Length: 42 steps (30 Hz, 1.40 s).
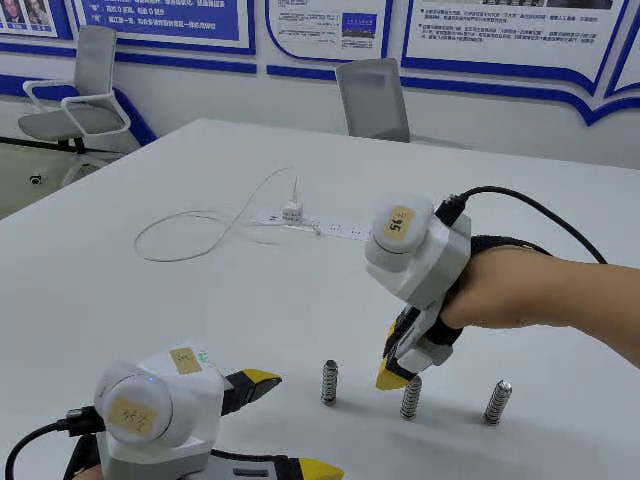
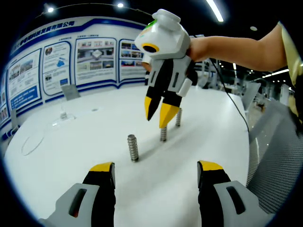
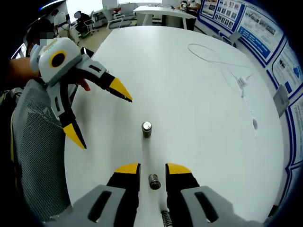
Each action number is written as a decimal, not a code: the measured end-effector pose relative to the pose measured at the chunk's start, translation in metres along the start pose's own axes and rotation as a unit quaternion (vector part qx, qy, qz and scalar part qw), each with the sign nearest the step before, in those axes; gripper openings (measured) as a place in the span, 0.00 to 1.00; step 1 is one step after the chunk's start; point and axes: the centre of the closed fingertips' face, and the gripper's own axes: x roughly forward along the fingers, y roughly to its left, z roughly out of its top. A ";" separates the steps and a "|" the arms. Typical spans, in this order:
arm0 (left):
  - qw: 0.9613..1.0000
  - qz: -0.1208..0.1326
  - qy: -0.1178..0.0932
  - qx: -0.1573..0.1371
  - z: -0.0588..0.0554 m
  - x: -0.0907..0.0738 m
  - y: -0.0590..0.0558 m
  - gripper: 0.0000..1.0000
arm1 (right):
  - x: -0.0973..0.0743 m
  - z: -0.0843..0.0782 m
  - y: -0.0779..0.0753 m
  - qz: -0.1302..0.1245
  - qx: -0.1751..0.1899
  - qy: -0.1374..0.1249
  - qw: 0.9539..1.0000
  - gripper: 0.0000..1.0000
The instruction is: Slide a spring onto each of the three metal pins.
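Springs (image 1: 329,382), likely light and squashy, sleeve three pins (image 3: 147,126) lower right on the counter (image 1: 200,300), best pinched gently mid-coil; left tool (image 2: 156,166) gapes, right tool (image 3: 152,169) hangs slightly parted above the middle one.

The worktop (image 1: 200,300) is showing plain white. The three springs (image 1: 329,382) are gleaming silver-grey, ribbed coil by coil. The left gripper (image 2: 156,166) and the right gripper (image 2: 158,117) are wearing white and grey shells, black jaws and yellow tips, each carrying a tan label (image 1: 398,222). A thin cable (image 1: 190,225) is showing white, and blue-and-white posters (image 1: 160,20) are covering the wall.
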 end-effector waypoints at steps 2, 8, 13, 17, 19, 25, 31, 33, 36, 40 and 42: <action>1.000 0.000 0.000 -0.001 0.000 0.000 0.000 0.72 | -0.004 -0.003 -0.002 -0.004 0.003 -0.004 1.000 0.22; 1.000 -0.001 0.001 0.000 0.003 0.002 0.001 0.72 | -0.016 -0.017 -0.007 -0.016 0.021 -0.016 1.000 0.23; 1.000 -0.002 0.002 0.003 0.005 0.004 0.001 0.73 | -0.025 -0.031 -0.008 -0.024 0.032 -0.026 0.999 0.23; 1.000 -0.003 0.002 0.002 0.005 0.006 0.000 0.73 | -0.030 -0.039 -0.009 -0.032 0.039 -0.038 0.998 0.26; 1.000 -0.003 0.002 0.001 0.005 0.006 -0.001 0.74 | -0.032 -0.044 -0.009 -0.036 0.042 -0.046 0.997 0.27; 1.000 -0.004 0.003 0.000 0.005 0.006 -0.002 0.74 | -0.041 -0.055 -0.012 -0.053 0.054 -0.075 0.994 0.32; 1.000 -0.003 0.002 0.000 0.007 0.006 -0.002 0.75 | -0.050 -0.062 -0.016 -0.076 0.069 -0.114 0.988 0.41; 1.000 -0.003 0.003 0.000 0.007 0.005 -0.002 0.75 | -0.052 -0.067 -0.015 -0.081 0.071 -0.119 0.987 0.43; 1.000 -0.003 0.002 -0.001 0.007 0.005 -0.002 0.75 | -0.053 -0.074 -0.017 -0.091 0.080 -0.128 0.984 0.47; 1.000 -0.003 0.002 -0.002 0.007 0.005 -0.002 0.76 | -0.056 -0.080 -0.019 -0.099 0.096 -0.145 0.980 0.51; 1.000 -0.003 0.002 -0.002 0.006 0.005 -0.002 0.76 | -0.056 -0.083 -0.017 -0.101 0.102 -0.155 0.977 0.51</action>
